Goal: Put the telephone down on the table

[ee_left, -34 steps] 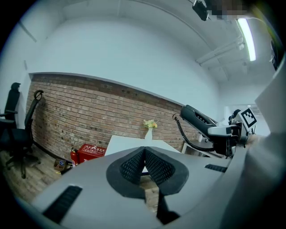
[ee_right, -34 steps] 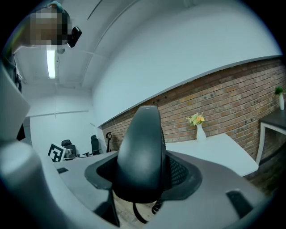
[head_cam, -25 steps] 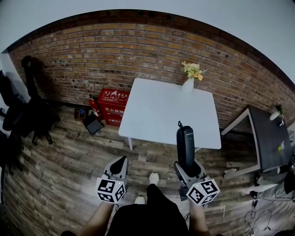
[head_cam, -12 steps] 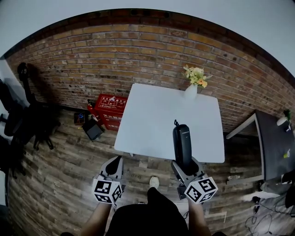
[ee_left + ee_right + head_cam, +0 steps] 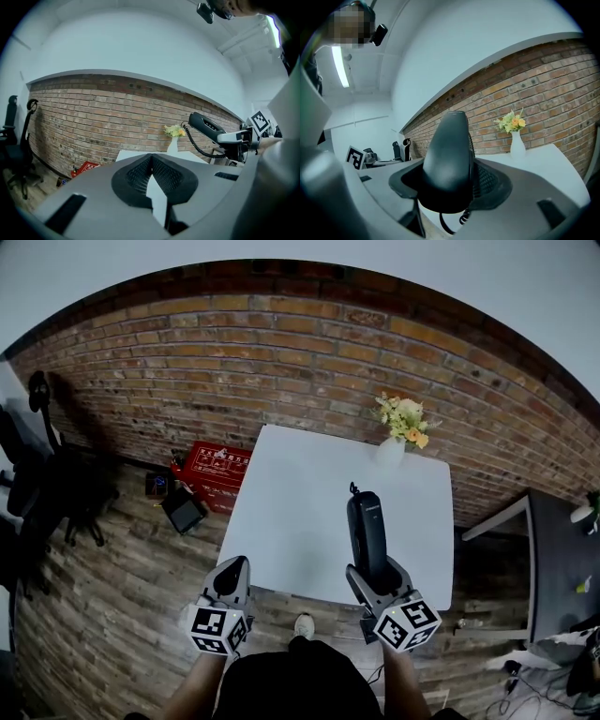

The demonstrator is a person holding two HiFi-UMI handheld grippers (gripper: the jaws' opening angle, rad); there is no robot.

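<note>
The black telephone handset (image 5: 365, 532) stands nearly upright in my right gripper (image 5: 376, 576), whose jaws are shut on its lower end. In the head view it shows over the near right part of the white table (image 5: 300, 493). In the right gripper view the handset (image 5: 449, 157) fills the space between the jaws and its coiled cord (image 5: 464, 216) hangs below. My left gripper (image 5: 236, 568) is at the table's near edge, shut with nothing in it; its pads (image 5: 140, 176) meet. From the left gripper view the handset (image 5: 209, 127) is up at the right.
A white vase of flowers (image 5: 395, 441) stands at the table's far right edge, against the brick wall (image 5: 234, 362). On the floor to the left are a red box (image 5: 215, 465) and a dark case (image 5: 183, 512). A black office chair (image 5: 42, 470) is far left, a dark table (image 5: 558, 540) right.
The table has come closer in the head view. Both grippers have moved forward, so the handset now shows over the tabletop instead of in front of its edge. Neither grip has changed.
</note>
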